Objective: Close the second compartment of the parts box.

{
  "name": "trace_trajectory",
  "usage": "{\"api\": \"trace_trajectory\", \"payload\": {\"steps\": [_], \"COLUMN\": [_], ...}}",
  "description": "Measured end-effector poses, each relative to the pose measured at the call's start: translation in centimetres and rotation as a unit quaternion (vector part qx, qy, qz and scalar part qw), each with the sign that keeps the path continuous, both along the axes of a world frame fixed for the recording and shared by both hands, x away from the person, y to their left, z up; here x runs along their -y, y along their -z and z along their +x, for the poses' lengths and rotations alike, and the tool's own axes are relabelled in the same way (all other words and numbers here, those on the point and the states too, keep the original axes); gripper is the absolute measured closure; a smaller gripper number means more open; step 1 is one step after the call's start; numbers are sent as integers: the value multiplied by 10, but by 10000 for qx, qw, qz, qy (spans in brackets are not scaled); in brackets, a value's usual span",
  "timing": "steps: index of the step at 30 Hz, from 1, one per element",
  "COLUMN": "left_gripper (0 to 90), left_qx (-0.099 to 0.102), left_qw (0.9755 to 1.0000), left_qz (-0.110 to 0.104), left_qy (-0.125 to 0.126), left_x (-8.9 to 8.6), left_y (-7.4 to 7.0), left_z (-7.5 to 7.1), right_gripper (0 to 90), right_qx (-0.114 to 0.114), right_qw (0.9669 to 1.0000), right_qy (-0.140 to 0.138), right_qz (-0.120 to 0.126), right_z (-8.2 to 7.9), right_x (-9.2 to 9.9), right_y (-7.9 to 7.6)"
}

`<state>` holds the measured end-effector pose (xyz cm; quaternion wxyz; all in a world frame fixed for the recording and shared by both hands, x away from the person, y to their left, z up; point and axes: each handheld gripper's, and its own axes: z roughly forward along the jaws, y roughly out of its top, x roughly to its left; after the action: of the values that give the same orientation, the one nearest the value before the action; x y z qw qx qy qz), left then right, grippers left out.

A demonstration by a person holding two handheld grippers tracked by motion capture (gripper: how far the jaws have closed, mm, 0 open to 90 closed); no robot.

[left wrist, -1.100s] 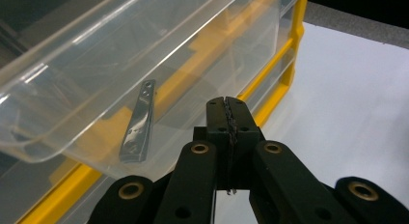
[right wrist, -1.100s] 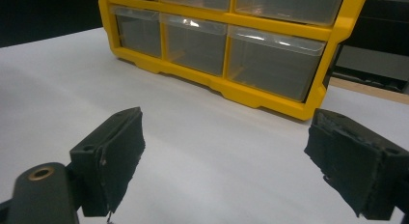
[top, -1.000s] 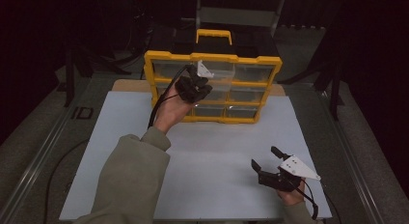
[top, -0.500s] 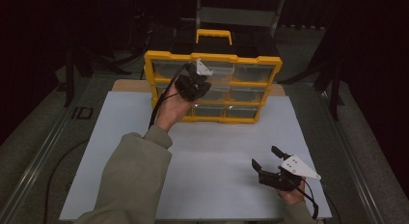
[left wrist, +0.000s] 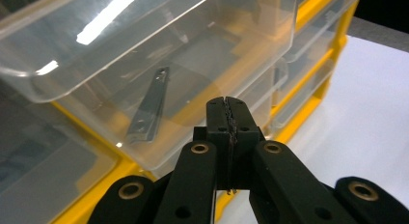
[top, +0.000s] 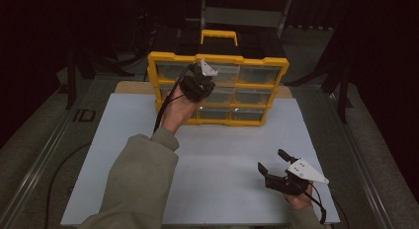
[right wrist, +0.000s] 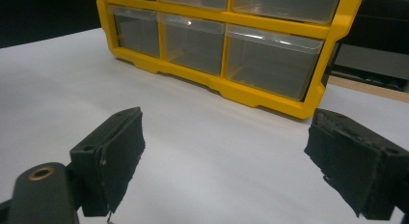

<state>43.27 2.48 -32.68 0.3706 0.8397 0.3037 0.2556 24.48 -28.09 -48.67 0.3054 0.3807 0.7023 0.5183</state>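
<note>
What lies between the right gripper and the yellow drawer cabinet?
Nothing: in the high view and the right gripper view, only bare white tabletop separates the right gripper from the yellow drawer cabinet.

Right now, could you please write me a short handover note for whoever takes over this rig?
Left gripper: shut with nothing between the jaws, held up against the yellow drawer organizer at a clear drawer that stands pulled out; a flat metal piece lies inside.
Right gripper: open, empty, low over the white table, apart from the organizer.
Done: that drawer is partly open.
Left: probably finishing with the drawer; the metal piece is untouched.
</note>
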Motion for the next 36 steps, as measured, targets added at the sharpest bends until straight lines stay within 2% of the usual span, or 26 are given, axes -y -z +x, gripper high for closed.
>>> {"api": "trace_trajectory", "payload": {"steps": [6,22,36], "left_gripper": [900,900,900], "left_qx": [30,80,70], "left_qw": [9999,9990,9989], "left_qz": [-33,42,-19], "left_qy": [-131,-439,-458], "left_x": [-4,-9,-9], "left_y": [0,1,2], "left_z": [2,10,12], "right_gripper": [127,129,129], "right_qx": [-5,-4,3], "right_qw": [10000,10000,10000], "right_qy": [-3,-14,-29], "right_qz": [-1,2,-11], "right_z": [0,-1,-1], "right_x": [0,-1,-1], "right_y": [0,0,0]}}
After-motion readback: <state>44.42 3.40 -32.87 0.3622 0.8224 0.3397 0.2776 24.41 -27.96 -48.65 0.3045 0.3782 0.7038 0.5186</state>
